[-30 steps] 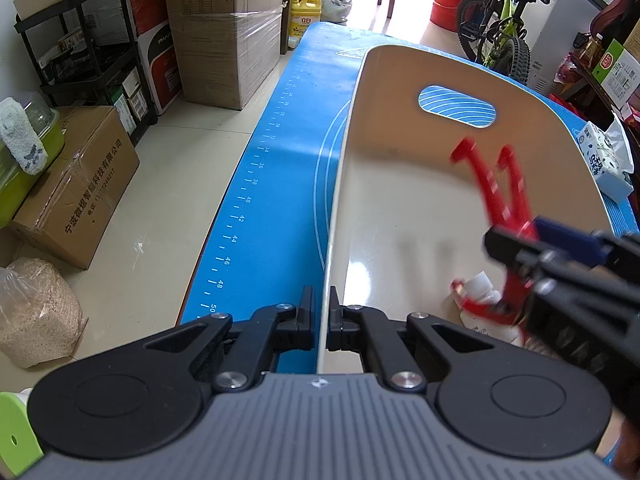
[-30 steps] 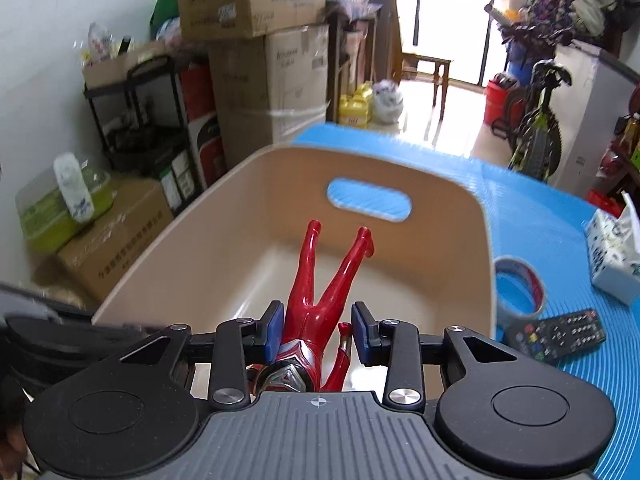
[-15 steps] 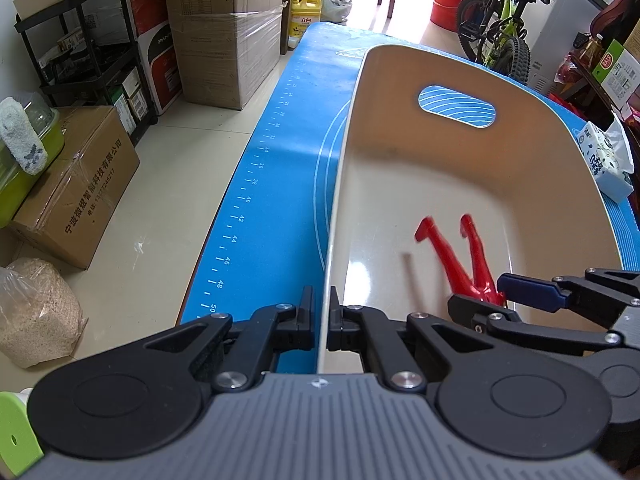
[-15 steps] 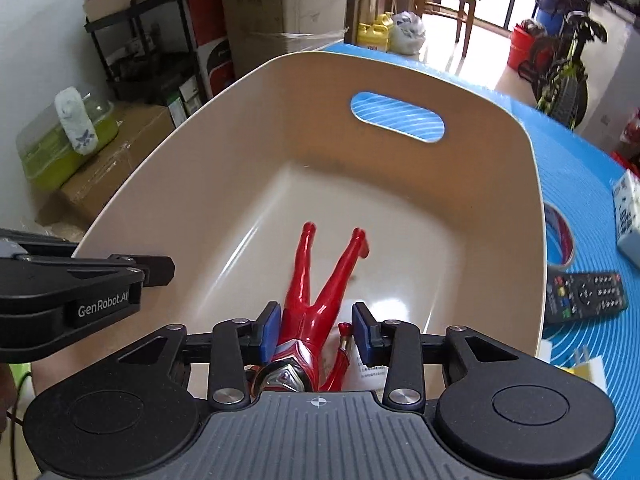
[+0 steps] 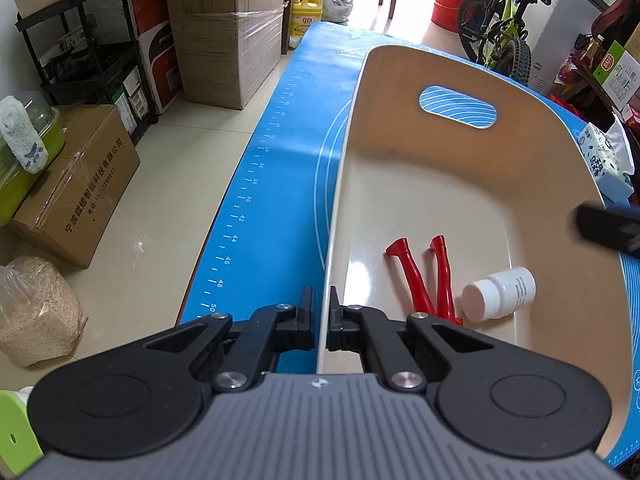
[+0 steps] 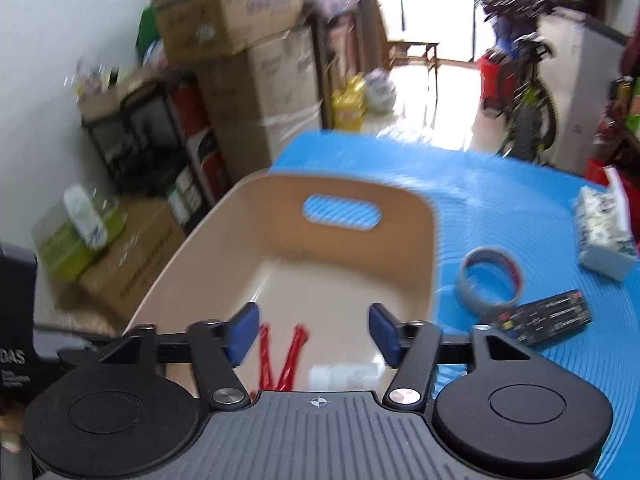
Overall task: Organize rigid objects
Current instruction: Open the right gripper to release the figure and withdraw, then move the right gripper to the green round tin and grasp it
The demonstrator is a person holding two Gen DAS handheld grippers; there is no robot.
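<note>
Blue mat (image 5: 260, 184) covers your table, with stacked cardboard boxes (image 5: 224, 28) and a bicycle (image 5: 500, 36) behind it at twelve o'clock. Your left gripper (image 5: 323, 312) is pinched narrow on the near left rim of the beige bin (image 5: 460, 176), one finger outside the wall, one inside. Down on the bin floor lies the red toy figure (image 5: 424, 276), legs pointing toward twelve o'clock, its upper body hidden behind your left gripper's frame. Just beside it at three o'clock a white bottle (image 5: 500, 294) lies on its side, cap toward you, close to the figure's leg; whether they touch you cannot tell.

Your right gripper (image 6: 312, 330) hangs above the bin's near end, blue pads (image 6: 242, 332) spread wide, nothing between them. That view is blurred, but the figure's red legs and the bottle show below the gap. Out on the mat at three o'clock from the bin sit a roll of tape (image 6: 490, 278), a black remote (image 6: 546, 320) just beside it, and farther off a tissue pack (image 6: 604, 236).
</note>
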